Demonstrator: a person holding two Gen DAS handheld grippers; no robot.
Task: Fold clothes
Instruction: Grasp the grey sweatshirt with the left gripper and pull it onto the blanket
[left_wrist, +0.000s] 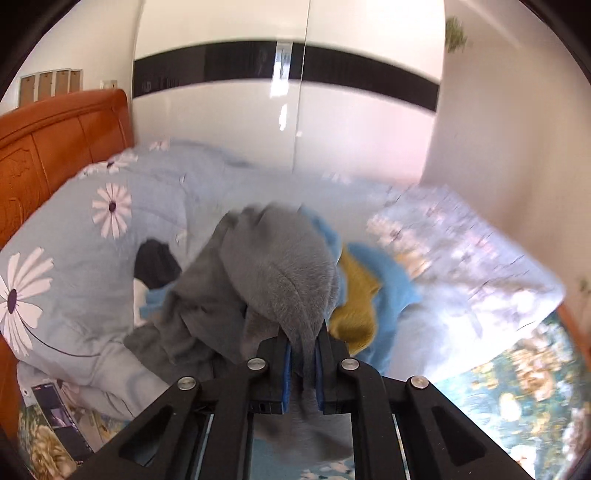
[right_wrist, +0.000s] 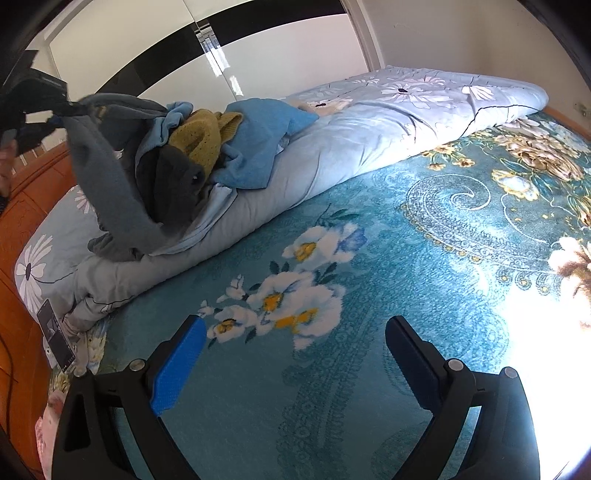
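Note:
A grey fleece garment (left_wrist: 280, 273) hangs from my left gripper (left_wrist: 303, 354), whose blue pads are shut on a fold of it. The right wrist view shows that same grey garment (right_wrist: 110, 184) lifted at the far left, trailing down onto the pile, with the left gripper (right_wrist: 70, 110) above it. Beneath lie a mustard knit (right_wrist: 201, 138), a blue garment (right_wrist: 255, 147) and a dark one (right_wrist: 177, 181), all heaped on a rolled pale-blue daisy quilt (right_wrist: 369, 129). My right gripper (right_wrist: 295, 350) stands open over the teal flowered bedspread (right_wrist: 369, 258), nothing between its fingers.
An orange wooden headboard (left_wrist: 55, 140) runs along the left. A white wardrobe with a black band (left_wrist: 288, 110) stands behind the bed. A phone (right_wrist: 55, 339) lies near the headboard at the quilt's edge. Bright sunlight washes out the bedspread's right side.

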